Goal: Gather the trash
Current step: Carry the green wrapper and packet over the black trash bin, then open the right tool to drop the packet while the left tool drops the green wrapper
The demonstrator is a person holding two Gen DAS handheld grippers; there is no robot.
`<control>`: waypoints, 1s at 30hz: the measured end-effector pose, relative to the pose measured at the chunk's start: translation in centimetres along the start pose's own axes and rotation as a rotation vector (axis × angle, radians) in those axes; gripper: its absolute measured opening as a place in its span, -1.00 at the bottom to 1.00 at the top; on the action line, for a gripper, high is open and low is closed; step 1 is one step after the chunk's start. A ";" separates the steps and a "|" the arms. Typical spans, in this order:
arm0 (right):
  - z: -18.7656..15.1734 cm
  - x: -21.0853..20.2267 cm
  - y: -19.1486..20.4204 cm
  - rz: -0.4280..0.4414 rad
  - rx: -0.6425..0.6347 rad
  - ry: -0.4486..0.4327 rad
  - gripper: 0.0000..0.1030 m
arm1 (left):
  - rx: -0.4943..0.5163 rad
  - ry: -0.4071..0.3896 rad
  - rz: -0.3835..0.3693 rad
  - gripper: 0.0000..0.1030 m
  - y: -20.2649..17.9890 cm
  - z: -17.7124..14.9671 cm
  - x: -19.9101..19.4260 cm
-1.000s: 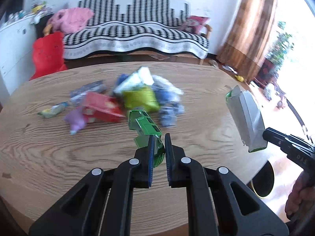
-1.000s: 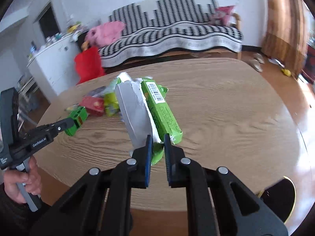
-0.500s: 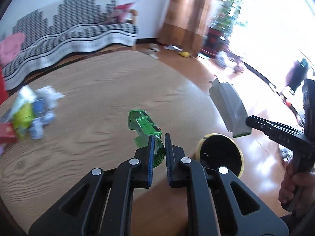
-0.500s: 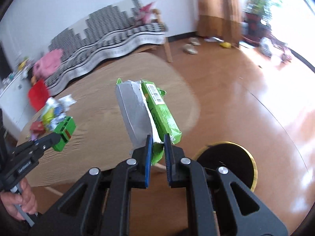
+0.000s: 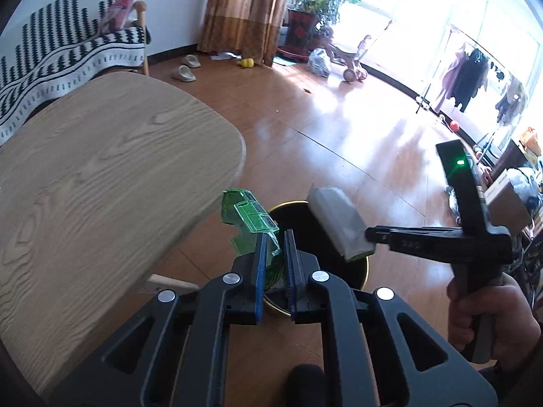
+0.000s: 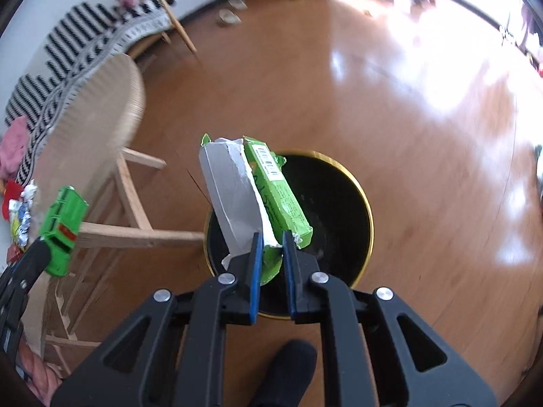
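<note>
Two grippers carry trash over the black bin, each piece ready to drop.

Largest first: the round wood-grain worktop lies off to the left of the jaws, and the black bin, a smooth cylinder with a thin gold rim, sits on the glossy floor directly beneath them. The right gripper has its jaws pinched tight on a torn green wrapper with a dull silver lining, stiff and creased. The left gripper clamps a small crumpled green carton. To do it well, I judge each piece should be centred over the mouth before the jaws part, since light foil can drift past the rim.
</note>
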State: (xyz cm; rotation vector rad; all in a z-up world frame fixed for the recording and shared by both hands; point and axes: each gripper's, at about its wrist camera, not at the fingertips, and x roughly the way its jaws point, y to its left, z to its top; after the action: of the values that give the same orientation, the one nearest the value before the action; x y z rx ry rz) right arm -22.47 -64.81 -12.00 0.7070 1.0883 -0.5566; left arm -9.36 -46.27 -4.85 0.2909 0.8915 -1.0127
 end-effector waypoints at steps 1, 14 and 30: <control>0.0 0.6 -0.4 0.002 0.013 0.017 -0.75 | 0.008 0.005 -0.008 -0.81 -0.5 0.0 0.5; 0.8 2.4 0.0 0.019 0.057 0.057 -0.75 | 0.029 0.046 -0.034 -0.81 -2.8 -0.4 3.8; 1.1 0.5 -3.6 -0.003 0.170 -0.034 0.71 | 0.001 0.101 -0.097 -0.81 -3.3 -0.4 7.0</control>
State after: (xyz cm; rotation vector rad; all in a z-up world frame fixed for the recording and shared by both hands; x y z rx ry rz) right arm -24.23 -68.06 -12.96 0.8415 1.0181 -0.6668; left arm -10.73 -52.11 -9.83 0.3032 1.0042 -1.0959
